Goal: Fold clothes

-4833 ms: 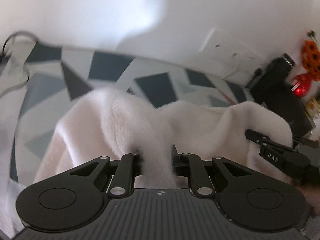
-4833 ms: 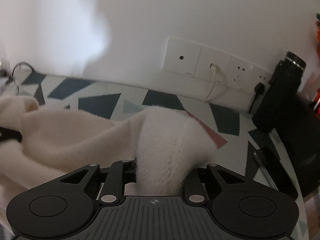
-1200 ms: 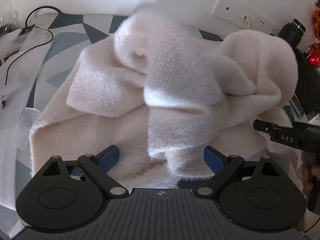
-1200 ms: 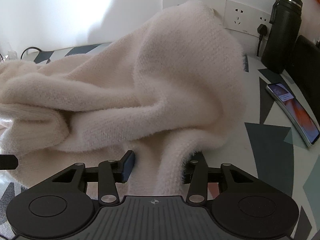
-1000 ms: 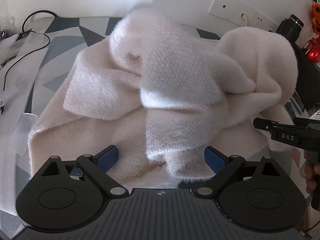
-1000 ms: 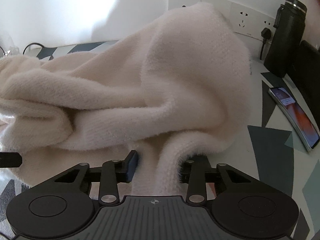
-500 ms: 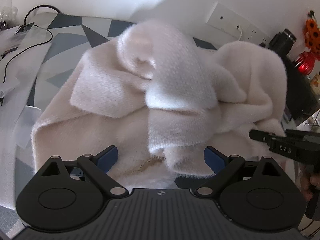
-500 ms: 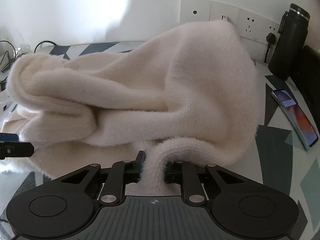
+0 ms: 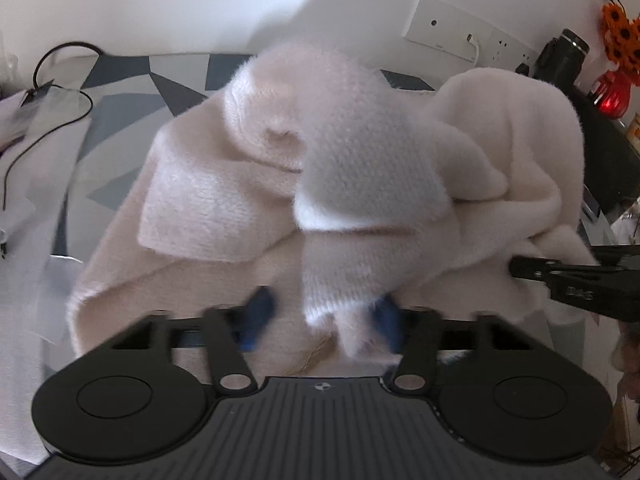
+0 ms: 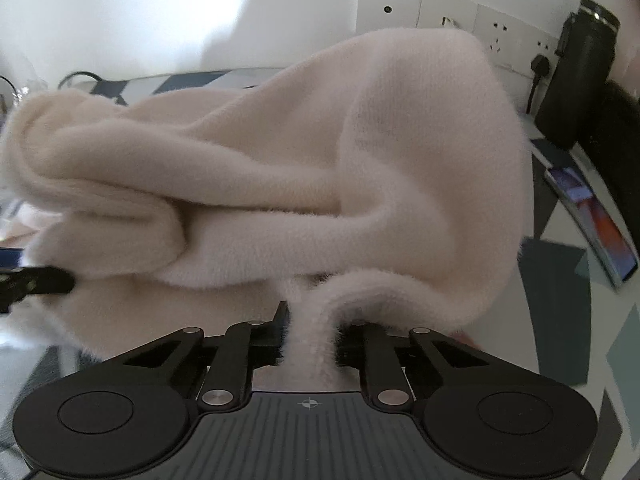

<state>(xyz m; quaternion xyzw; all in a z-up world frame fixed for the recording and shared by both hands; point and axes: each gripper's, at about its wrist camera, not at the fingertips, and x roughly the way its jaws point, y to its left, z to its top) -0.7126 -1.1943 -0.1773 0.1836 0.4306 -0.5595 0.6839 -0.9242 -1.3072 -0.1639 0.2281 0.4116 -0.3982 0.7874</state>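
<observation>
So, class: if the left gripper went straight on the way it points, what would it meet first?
The left gripper would meet the sweater at once: a hanging fold already sits between its part-open fingers, with the heaped knit just beyond.

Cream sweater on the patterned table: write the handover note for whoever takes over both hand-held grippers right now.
Right hand-held gripper: shut on a fuzzy edge of the cream sweater.
Left hand-held gripper: jaws blurred and partly closed around a hanging sweater flap; whether it grips is unclear.
Sweater lies bunched in loose rolls on the patterned table, not flat.
Phone and black flask sit to the right.
Done: one edge gripped. Left: confirm left grip, spread flat, fold.
</observation>
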